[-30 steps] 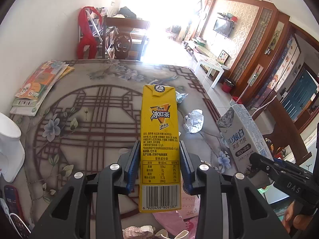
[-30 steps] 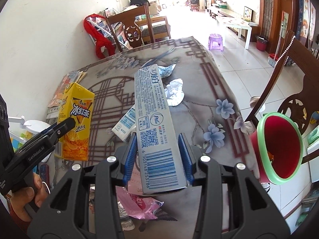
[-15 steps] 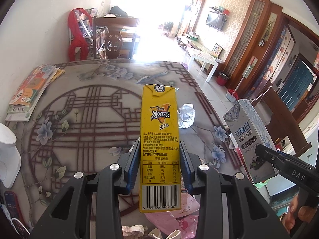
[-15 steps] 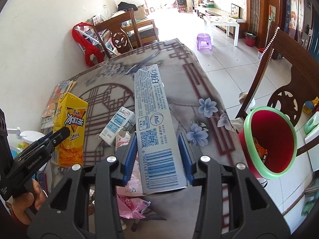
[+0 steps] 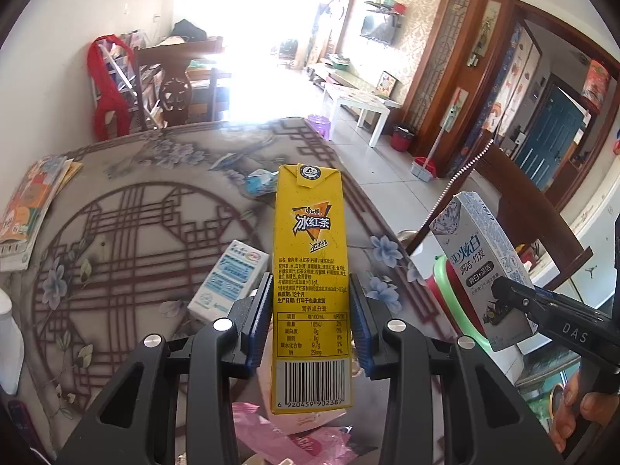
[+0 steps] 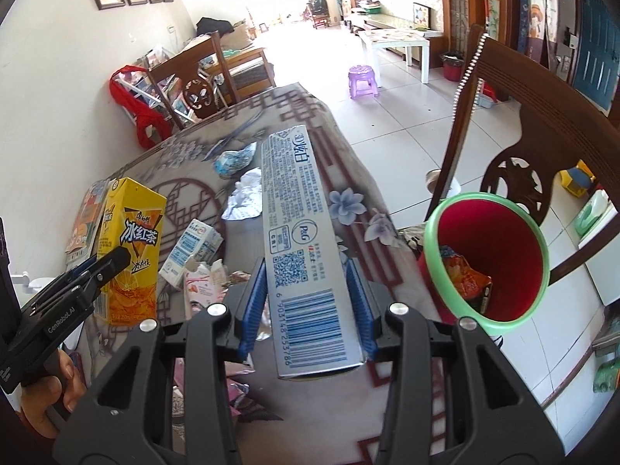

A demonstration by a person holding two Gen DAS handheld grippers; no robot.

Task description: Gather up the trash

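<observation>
1. Left wrist view: the left tongs (image 5: 310,325) hold the yellow tea carton (image 5: 310,271) upright above the bench (image 5: 128,224).
2. Right wrist view: the right tongs (image 6: 306,302) hold the toothpaste box (image 6: 298,240) over the bench edge, just beside the red bin (image 6: 500,240).

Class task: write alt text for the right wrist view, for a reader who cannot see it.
The right gripper clamps a long blue-and-white toothpaste box above a patterned table, beside a red bin with a green rim. At left, the left gripper holds a yellow iced-tea carton.
</observation>
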